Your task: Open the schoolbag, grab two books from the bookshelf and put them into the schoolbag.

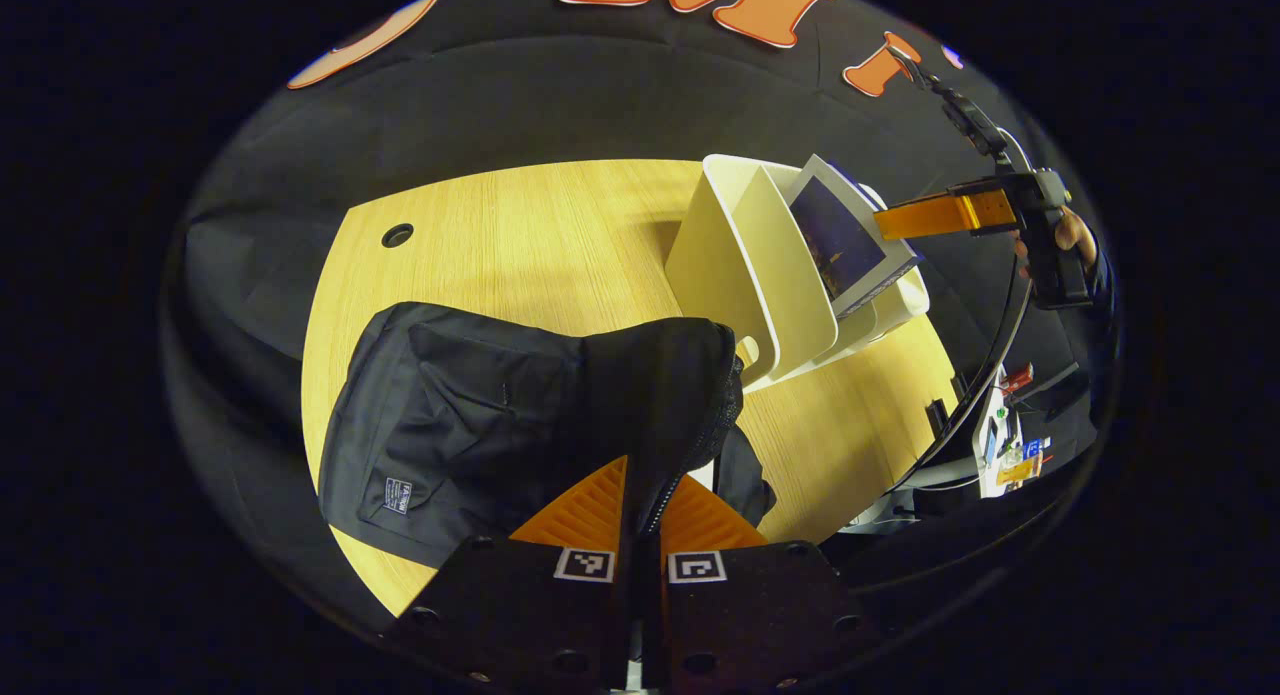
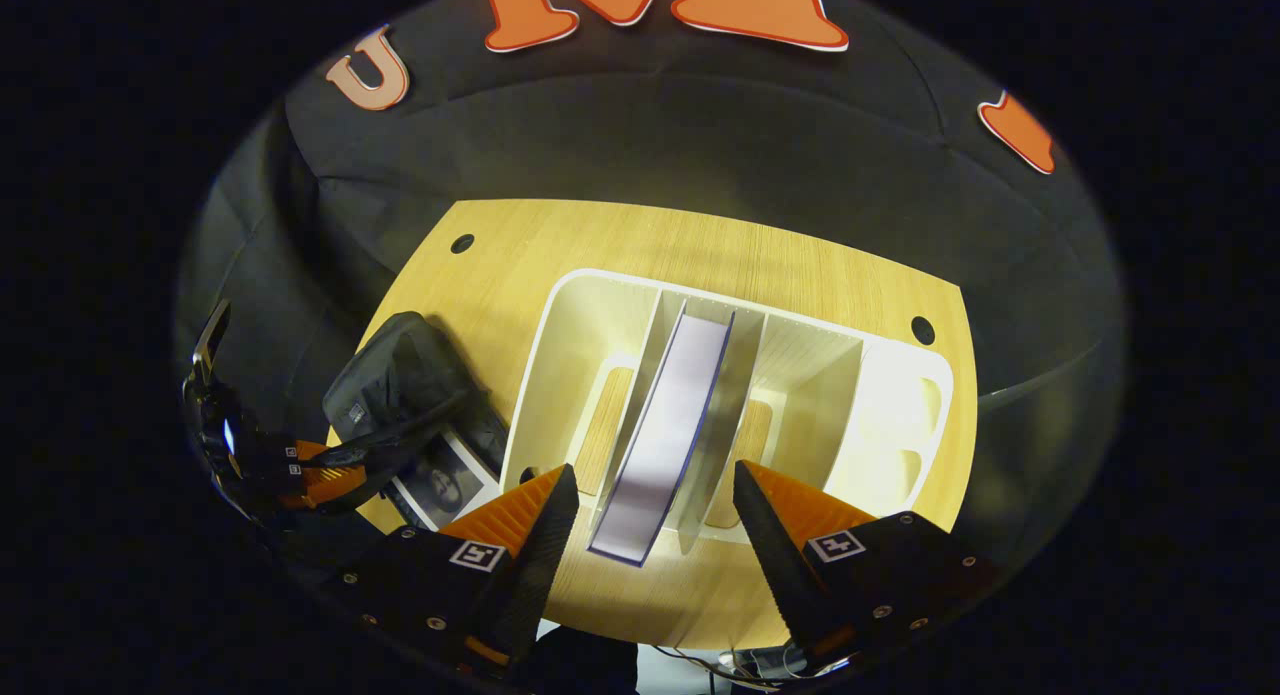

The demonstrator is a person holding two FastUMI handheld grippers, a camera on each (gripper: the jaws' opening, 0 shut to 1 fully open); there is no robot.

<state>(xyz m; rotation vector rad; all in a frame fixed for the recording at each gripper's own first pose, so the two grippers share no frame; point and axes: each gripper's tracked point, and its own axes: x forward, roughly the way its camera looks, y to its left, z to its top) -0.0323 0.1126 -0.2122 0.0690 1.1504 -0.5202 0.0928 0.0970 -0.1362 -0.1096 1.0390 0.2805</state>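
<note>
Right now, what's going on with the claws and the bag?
Left claw shut on schoolbag flap, lifting it. Right claw open, straddling book in bookshelf. Nothing in the way.

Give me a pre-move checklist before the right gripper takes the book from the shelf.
1. Right gripper open wide enough: ok, fingers stand on either side of the book.
2. Book upright in a bookshelf slot: ok.
3. Fingers touching the book: not ok, gaps on both sides.
4. Left gripper shut on the schoolbag flap, holding it up: ok.
5. Bag opening wide enough for the book: cannot tell.
6. First book inside the bag: ok, a cover shows at the opening.
</note>
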